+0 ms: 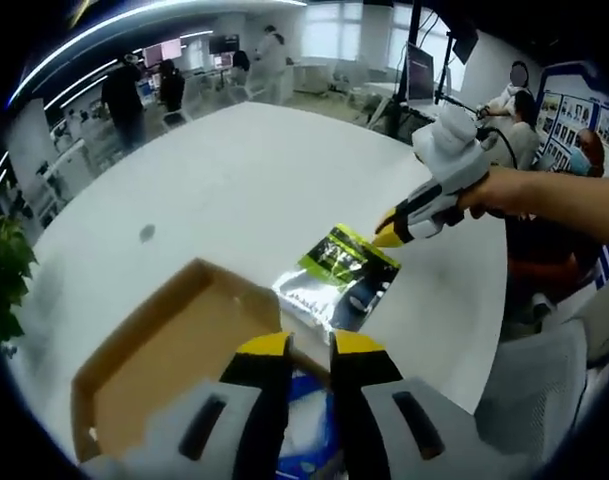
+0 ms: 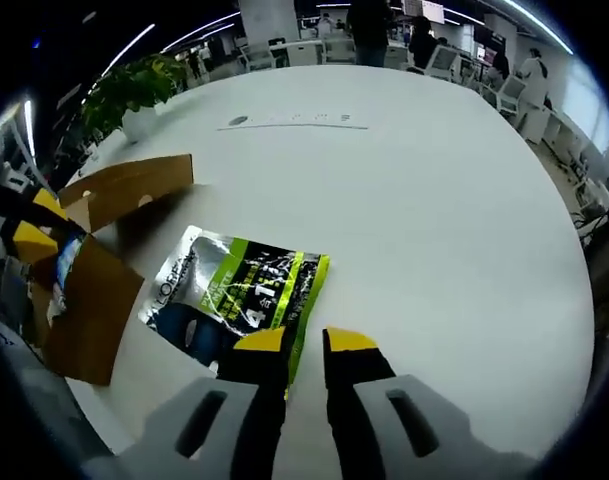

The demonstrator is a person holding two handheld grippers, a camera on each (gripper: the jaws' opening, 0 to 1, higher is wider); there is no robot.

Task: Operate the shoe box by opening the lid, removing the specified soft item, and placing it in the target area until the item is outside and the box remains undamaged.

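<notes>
White worktop [image 2: 434,200] in an open office. Open cardboard box [image 1: 174,350] at its edge, blue contents showing inside. Pouch [image 2: 239,295] lies flat on the worktop beside the box. Left gripper [image 1: 309,345] and right gripper [image 2: 302,342]: fingers nearly closed, empty.

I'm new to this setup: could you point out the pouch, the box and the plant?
pouch [image 2: 239,290]: right gripper view, on its green printed front.
box [image 1: 174,350]: left gripper view, on the brown inside of its open lid.
plant [image 2: 134,85]: right gripper view, on its leaves.
</notes>
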